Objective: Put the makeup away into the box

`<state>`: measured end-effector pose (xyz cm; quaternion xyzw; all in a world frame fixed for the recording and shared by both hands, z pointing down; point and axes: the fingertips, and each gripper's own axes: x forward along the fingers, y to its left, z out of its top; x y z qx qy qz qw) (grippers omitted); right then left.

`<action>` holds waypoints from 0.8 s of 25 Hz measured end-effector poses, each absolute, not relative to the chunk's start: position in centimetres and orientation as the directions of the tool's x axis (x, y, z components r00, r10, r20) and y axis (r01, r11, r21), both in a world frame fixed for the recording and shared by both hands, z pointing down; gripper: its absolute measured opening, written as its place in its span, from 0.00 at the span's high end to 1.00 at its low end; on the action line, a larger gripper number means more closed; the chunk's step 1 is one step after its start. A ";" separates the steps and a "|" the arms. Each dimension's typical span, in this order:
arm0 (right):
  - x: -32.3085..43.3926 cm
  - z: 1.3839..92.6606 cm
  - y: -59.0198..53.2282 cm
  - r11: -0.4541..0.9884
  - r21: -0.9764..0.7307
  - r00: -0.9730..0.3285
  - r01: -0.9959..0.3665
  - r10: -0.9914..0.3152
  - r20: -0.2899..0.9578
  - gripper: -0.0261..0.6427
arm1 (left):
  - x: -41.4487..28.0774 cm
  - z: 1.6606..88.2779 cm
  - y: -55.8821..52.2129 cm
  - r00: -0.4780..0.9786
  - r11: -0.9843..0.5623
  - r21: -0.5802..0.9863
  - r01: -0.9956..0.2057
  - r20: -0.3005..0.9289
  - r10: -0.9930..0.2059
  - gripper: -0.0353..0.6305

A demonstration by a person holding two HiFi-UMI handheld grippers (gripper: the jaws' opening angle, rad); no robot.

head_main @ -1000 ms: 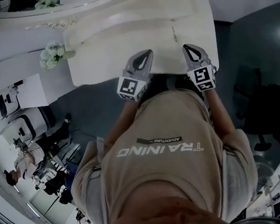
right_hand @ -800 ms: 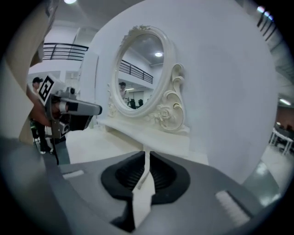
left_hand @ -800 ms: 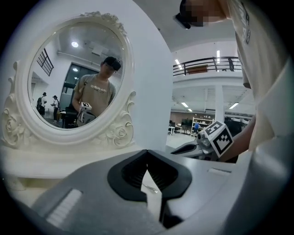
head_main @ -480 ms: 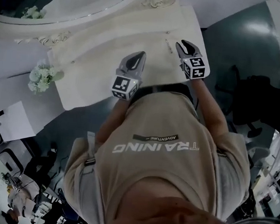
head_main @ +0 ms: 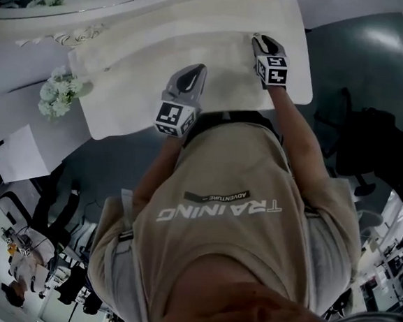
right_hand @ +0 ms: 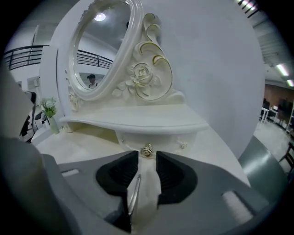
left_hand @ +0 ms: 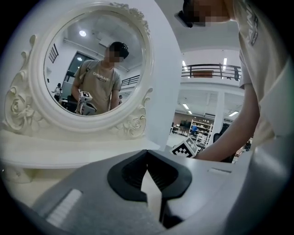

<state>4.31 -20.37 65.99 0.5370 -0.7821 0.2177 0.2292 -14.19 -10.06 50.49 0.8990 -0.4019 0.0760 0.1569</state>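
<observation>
Left gripper (left_hand: 147,153) closed; right gripper (right_hand: 145,156) opening

Place: open lab hall with a staged bedroom corner | Home set: ornate white dressing table (head_main: 121,115), round carved mirror (left_hand: 92,69), flowers (head_main: 57,91) by its left edge | Hall: mezzanine railing (left_hand: 211,71), storage racks (left_hand: 198,132), ceiling strip lights (right_hand: 281,69), office chair (head_main: 371,147), grey floor (head_main: 351,58)

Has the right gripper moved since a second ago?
Yes. The right gripper moved from the tabletop's near edge toward the mirror; its jaws have just been opening, a thin stick between them.
</observation>
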 end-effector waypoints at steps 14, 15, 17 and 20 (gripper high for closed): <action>4.0 67.0 -22.0 0.305 -0.155 -0.331 -0.940 -0.696 0.637 0.81 | -13.9 50.2 -9.5 0.594 -0.555 0.213 -0.804 0.298 -0.747 0.94; 4.0 67.0 -21.8 0.301 -0.162 -0.333 -0.940 -0.692 0.641 0.81 | -13.9 50.1 -9.3 0.588 -0.546 0.216 -0.809 0.300 -0.751 0.94; 4.2 66.9 -21.5 0.308 -0.166 -0.339 -0.937 -0.684 0.646 0.81 | -13.8 50.1 -9.1 0.580 -0.536 0.222 -0.814 0.300 -0.757 0.94; 4.3 67.1 -20.2 0.332 -0.161 -0.352 -0.929 -0.668 0.655 0.81 | -13.3 50.0 -8.7 0.587 -0.543 0.223 -0.809 0.299 -0.752 0.94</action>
